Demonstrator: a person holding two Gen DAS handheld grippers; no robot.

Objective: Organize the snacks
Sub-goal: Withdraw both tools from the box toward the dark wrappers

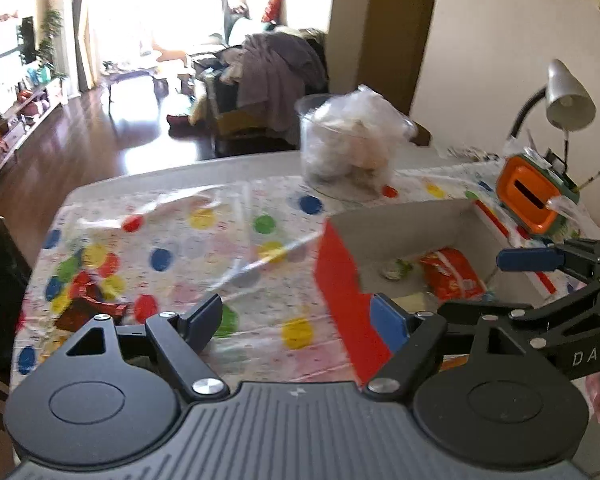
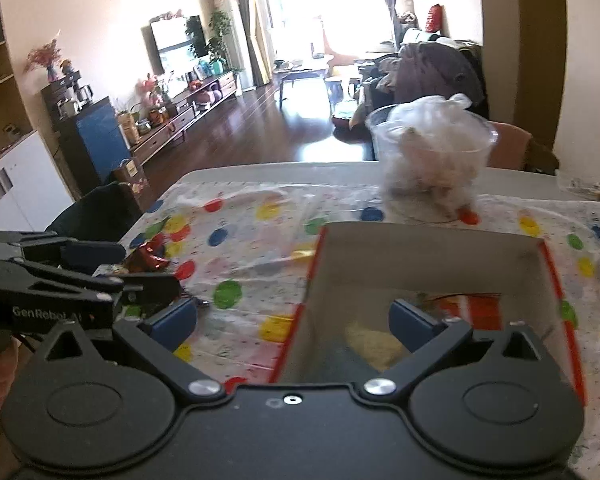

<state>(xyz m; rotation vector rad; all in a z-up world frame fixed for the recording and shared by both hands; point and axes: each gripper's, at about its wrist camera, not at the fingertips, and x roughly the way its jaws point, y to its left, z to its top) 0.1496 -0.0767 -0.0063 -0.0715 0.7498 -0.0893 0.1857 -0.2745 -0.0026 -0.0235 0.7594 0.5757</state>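
Note:
A red cardboard box (image 1: 340, 280) with a grey inside stands on the dotted tablecloth (image 1: 220, 240). In it lie an orange snack packet (image 1: 452, 276), a small greenish piece (image 1: 396, 270) and a yellow snack (image 2: 376, 340). My left gripper (image 1: 296, 320) is open and empty, just left of the box's near corner. My right gripper (image 2: 294, 320) is open wide over the box's (image 2: 420, 260) near edge, holding nothing. A shiny red and dark wrapper (image 1: 88, 304) lies on the cloth at the left, close to the left gripper's fingers (image 2: 96, 252).
A clear plastic tub (image 1: 348, 140) stuffed with plastic bags stands behind the box. An orange and green device (image 1: 532, 196) and a silver desk lamp (image 1: 568, 100) sit at the right. A dark chair (image 2: 96, 208) is at the table's left edge.

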